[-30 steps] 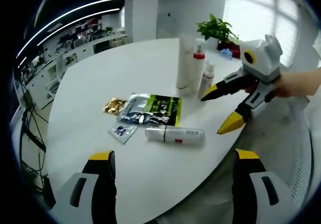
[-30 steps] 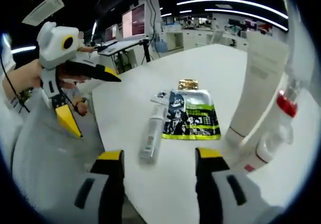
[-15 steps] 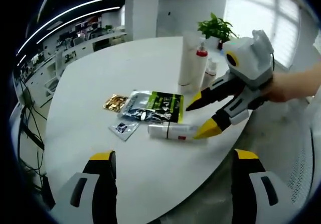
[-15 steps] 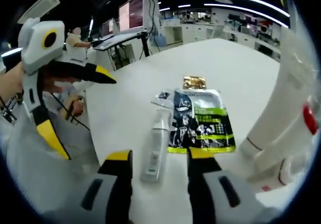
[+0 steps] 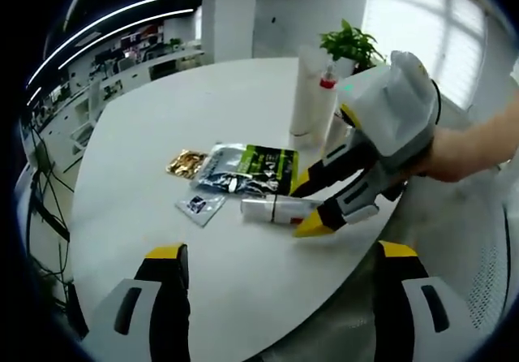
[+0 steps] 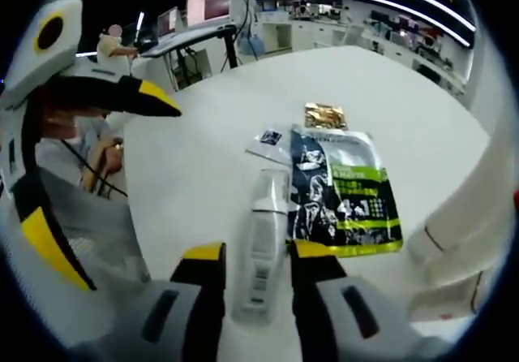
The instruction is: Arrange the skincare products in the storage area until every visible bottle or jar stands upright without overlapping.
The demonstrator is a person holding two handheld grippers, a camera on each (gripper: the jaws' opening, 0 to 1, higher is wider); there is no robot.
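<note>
**Right gripper view: jaws astride the lying bottle**

Right gripper view: the right gripper (image 6: pixel 255 256) has its jaws spread, one on each side of the fallen white bottle (image 6: pixel 263 244), which lies flat on the white table (image 6: pixel 203 159) near the edge. Cannot tell whether the pads touch it yet; no pinch evident. Just beside the bottle lies a green-and-black sachet (image 6: pixel 345 200); a gold packet (image 6: pixel 324 116) and a small dark sachet (image 6: pixel 268 137) sit beyond. An upright white tube (image 6: pixel 466 216) stands at right.

Left gripper view: the left gripper (image 5: pixel 280 260) hangs with jaws wide apart, well short of the table's things, holding nothing. The red-capped pump bottle (image 5: pixel 327 94) stands beside the tube.

Judgement: step in hand is the grasp. Close squarely across the bottle's body, near mid-length so it doesn't pivot. Lift clear of the sachet before tipping it upright. Set it down apart from the standing group.
</note>
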